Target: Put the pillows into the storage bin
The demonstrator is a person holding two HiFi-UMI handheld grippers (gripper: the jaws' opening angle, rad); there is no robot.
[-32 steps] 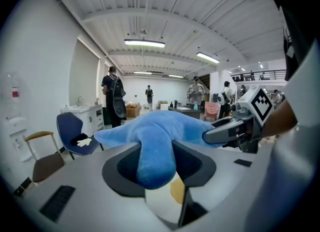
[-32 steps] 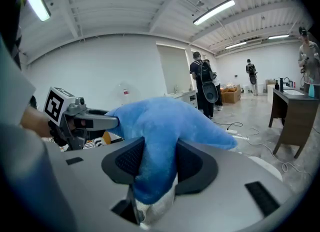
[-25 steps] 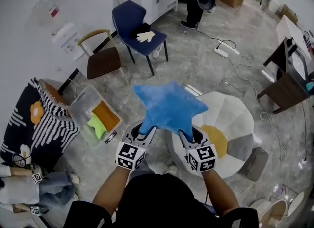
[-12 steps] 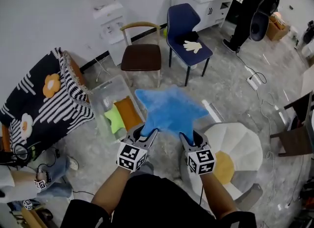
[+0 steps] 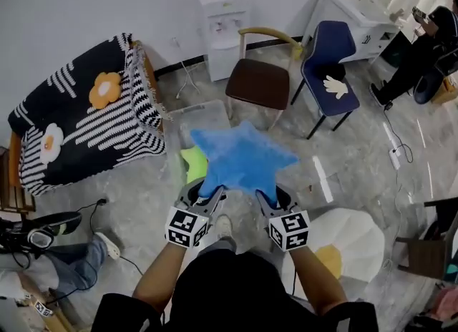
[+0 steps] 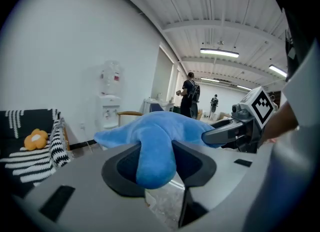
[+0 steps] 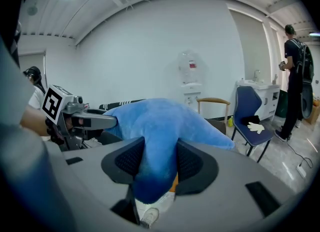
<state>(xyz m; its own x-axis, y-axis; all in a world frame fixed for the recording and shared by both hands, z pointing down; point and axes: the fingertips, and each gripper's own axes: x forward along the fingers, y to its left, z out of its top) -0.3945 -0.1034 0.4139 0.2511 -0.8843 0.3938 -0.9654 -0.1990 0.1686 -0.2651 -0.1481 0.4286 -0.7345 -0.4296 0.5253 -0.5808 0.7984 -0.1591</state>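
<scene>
Blue star pillow hangs in the air in front of the person, spread out flat and carried by two of its arms. The left tool is clamped on one near arm of the star. Its own view shows the plush squeezed narrow between the dark pads. The right tool grips the neighbouring arm the same way, with blue fabric bulging out past its pads. Neither tool has anything else in it.

The clear storage bin stands on the floor just beyond the pillow, between the striped sofa and the brown chair. From the head view the star covers much of the bin's opening. A green pillow shows inside at the near left.

This looks like the carry step, close to its end: the pillow is near the bin but not yet in it, and seemingly not yet low enough to let go.

The next move probably calls for bringing the star squarely over the opening and lowering it until its middle is past the rim. Both tools should then open together so neither side drags. The star's arms spread wide, so a tip may catch on the rim and need a push down.
</scene>
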